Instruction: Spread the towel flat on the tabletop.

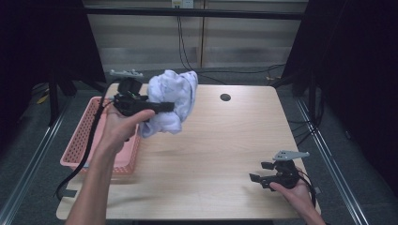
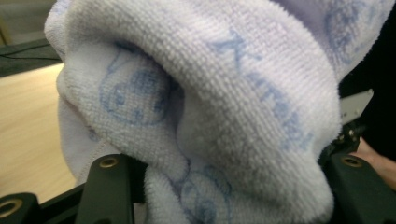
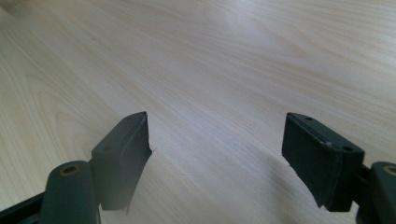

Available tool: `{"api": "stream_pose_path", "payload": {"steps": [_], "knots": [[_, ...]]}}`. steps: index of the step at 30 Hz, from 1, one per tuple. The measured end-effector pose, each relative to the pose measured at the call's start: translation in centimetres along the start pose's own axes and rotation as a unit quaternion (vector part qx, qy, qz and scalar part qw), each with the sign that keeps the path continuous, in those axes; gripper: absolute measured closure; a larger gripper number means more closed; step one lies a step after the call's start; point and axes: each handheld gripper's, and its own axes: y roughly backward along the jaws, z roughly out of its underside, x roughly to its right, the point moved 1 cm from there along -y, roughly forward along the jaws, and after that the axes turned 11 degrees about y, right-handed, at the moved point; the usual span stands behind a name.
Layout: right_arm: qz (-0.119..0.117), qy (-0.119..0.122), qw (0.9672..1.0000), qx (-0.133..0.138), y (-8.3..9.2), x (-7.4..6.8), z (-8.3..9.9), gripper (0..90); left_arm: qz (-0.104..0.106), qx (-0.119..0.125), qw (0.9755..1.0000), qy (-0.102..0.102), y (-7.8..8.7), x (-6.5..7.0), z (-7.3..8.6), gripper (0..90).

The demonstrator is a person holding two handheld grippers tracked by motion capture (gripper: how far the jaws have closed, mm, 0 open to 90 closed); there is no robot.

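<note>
Wooden table (image 1: 211, 154), pink basket (image 1: 84, 140) at its left.
Left gripper (image 1: 164, 107) clamped on bunched white towel (image 1: 173, 101); right gripper (image 1: 261, 171) jaws apart, empty.

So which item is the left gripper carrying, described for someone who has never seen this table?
Start at the wooden table and find the pink basket on its left edge. Just right of it, above the tabletop, the left gripper holds a bunched towel: pale lilac terry with blue printed faces and lettering, the only fabric here.

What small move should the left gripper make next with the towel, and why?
Probably carry the towel sideways over the pink basket before opening. The left gripper holds it bunched above the table edge, just beside the basket, so opening now might drop it outside.
</note>
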Motion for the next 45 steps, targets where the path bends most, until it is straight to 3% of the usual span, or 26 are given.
{"api": "stream_pose_path", "payload": {"steps": [1,3,5,8,9,10,11,16,19,23,24,27,33,36,37,40,45], "knots": [[0.000,0.000,1.0000,0.000,0.0,0.0,0.0,23.1,0.000,0.000,1.0000,0.000,0.0,0.0,0.0,41.2],[-0.001,-0.001,1.0000,0.003,0.0,0.1,0.0,23.1,0.002,-0.026,0.9995,-0.015,-2.4,0.9,1.4,41.1],[-0.001,-0.001,1.0000,0.001,0.0,0.1,0.1,23.1,-0.001,-0.033,0.9992,-0.024,-3.4,1.3,2.1,41.0],[-0.001,0.001,1.0000,-0.001,0.0,0.0,0.0,23.2,-0.001,-0.060,0.9979,-0.027,-6.1,1.7,4.0,40.4],[-0.001,0.001,1.0000,-0.001,0.0,0.0,0.0,23.2,-0.001,-0.060,0.9979,-0.027,-6.1,1.7,4.0,40.2],[-0.001,0.003,1.0000,-0.001,0.0,-0.1,0.0,23.2,-0.004,-0.077,0.9967,-0.024,-7.6,1.8,5.2,40.1],[-0.001,0.003,1.0000,-0.001,0.0,-0.1,0.0,23.2,-0.004,-0.077,0.9967,-0.024,-7.6,1.8,5.2,40.0],[0.000,0.003,1.0000,-0.002,0.0,0.0,0.0,23.1,0.008,-0.122,0.9919,-0.034,-11.6,2.3,8.5,39.3],[-0.003,0.001,1.0000,0.000,0.0,-0.1,0.1,22.8,-0.009,-0.158,0.9863,-0.048,-13.9,2.3,10.9,38.5],[-0.004,0.005,1.0000,0.002,0.1,-0.3,0.1,22.9,-0.016,-0.169,0.9847,-0.041,-15.5,1.8,12.9,34.5],[-0.005,0.003,1.0000,0.002,0.1,-0.3,0.1,22.9,-0.016,-0.181,0.9821,-0.050,-16.3,1.6,14.1,28.0],[-0.006,0.003,1.0000,0.001,0.0,-0.4,0.1,22.9,-0.006,-0.173,0.9829,-0.063,-16.6,1.8,14.5,21.0],[-0.010,0.004,0.9999,0.005,0.0,-0.7,0.0,22.8,0.031,-0.152,0.9876,-0.025,-14.7,0.7,14.6,16.5],[-0.019,0.008,0.9997,0.011,0.0,-1.1,-0.2,22.9,0.030,-0.138,0.9899,-0.009,-13.2,0.1,14.8,15.5],[-0.019,0.008,0.9997,0.011,0.0,-1.1,-0.2,22.9,0.032,-0.138,0.9899,-0.009,-12.9,0.0,14.8,15.5],[-0.025,0.011,0.9996,0.009,-0.3,-1.4,-0.6,23.0,0.012,-0.140,0.9899,-0.019,-12.0,0.3,14.7,15.5],[-0.034,0.020,0.9990,0.022,-0.4,-2.1,-1.8,22.4,0.020,-0.127,0.9914,-0.023,-11.1,0.8,14.2,15.6]]}}
